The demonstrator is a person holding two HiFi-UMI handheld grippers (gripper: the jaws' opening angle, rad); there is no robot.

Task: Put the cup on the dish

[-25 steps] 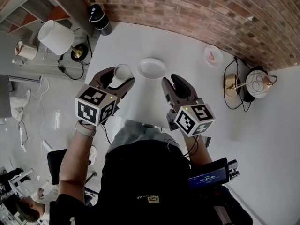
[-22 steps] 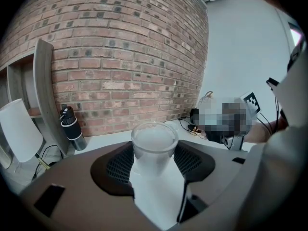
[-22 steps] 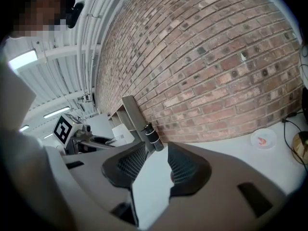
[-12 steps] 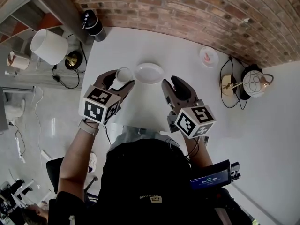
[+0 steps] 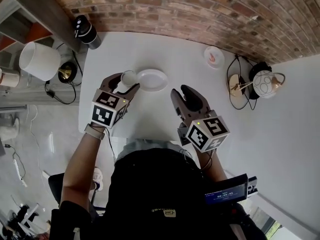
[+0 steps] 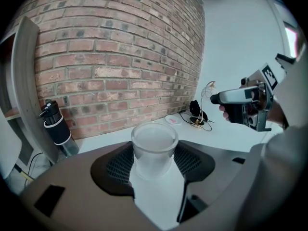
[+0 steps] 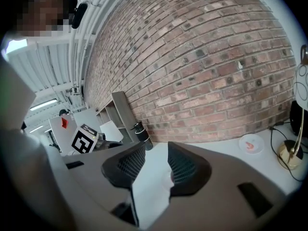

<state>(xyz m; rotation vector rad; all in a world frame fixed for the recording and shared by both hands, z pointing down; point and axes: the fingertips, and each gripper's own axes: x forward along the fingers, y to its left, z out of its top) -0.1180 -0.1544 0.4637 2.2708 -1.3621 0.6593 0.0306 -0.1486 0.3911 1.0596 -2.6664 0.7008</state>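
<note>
Half the cup [image 5: 128, 77] is hiding behind the left gripper [image 5: 127, 84] in head view, so I can't tell if it's sitting on the white table [image 5: 165, 49] or hanging just above it. Left gripper view is showing it clearly: jaws are pinching the frosted cup from both sides, with the cup standing upright, mouth up, rim poking above the pads. The cup is sitting right at the left rim of the white dish [image 5: 152, 79]; touching or just apart, I can't tell. Right gripper [image 5: 185, 95] is hovering near the dish's right side, well apart from the cup, with its jaws standing slightly spread and only bare table showing between them. The person's torso is blocking the near table edge. Small pink-marked saucer [image 5: 214, 57] is lying farther right, by the brick wall [image 5: 200, 9].
</note>
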